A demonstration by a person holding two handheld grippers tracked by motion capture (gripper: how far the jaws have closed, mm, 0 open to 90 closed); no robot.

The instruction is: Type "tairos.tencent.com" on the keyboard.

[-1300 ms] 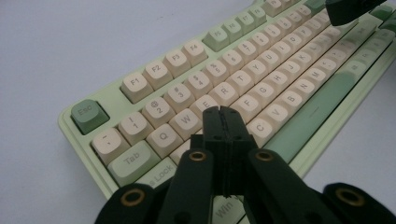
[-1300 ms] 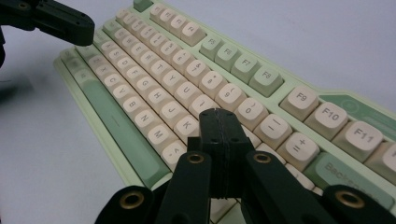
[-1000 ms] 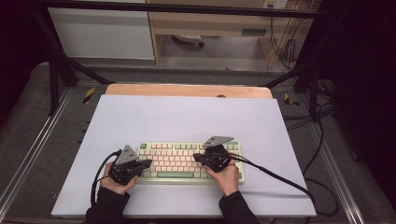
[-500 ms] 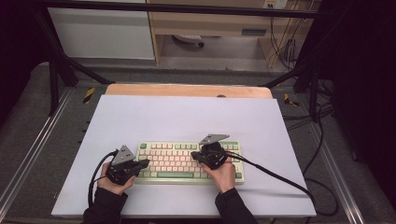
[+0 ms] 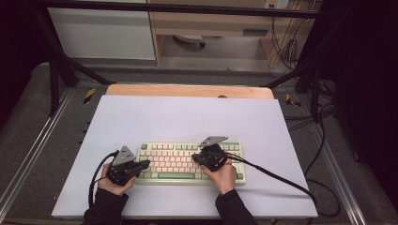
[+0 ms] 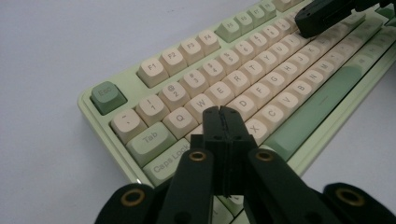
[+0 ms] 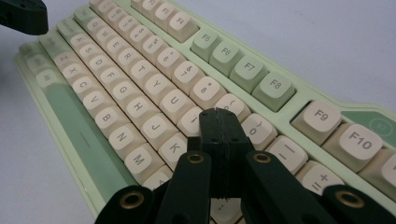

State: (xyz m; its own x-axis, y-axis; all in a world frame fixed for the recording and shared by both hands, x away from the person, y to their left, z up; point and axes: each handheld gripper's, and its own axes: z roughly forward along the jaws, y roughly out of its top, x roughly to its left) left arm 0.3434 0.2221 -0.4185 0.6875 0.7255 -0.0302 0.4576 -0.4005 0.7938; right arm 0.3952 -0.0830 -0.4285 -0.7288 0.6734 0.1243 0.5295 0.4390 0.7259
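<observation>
A pale green keyboard [image 5: 172, 160] with cream keys lies on the near part of a light mat [image 5: 187, 117]. My left gripper [image 5: 146, 163] is shut with nothing in it. Its tip hovers over the keyboard's left end, above the A and S keys [image 6: 223, 112]. My right gripper [image 5: 195, 158] is also shut and empty. Its tip is over the keys around I, O and K [image 7: 219, 114], right of the middle. Each gripper view shows the keyboard [image 6: 261, 65] [image 7: 140, 84] up close and the other gripper's tip at a top corner. Whether either tip touches a key I cannot tell.
The mat covers a wooden table [image 5: 187, 90] inside a metal frame. A black cable [image 5: 277, 176] trails right from the right gripper across the mat and off its edge. Another cable [image 5: 96, 176] loops by the left hand. Cabinets and loose wires lie beyond the table.
The right gripper has shifted slightly to the left over the keys. The left gripper has stayed where it was. Both remain shut.
</observation>
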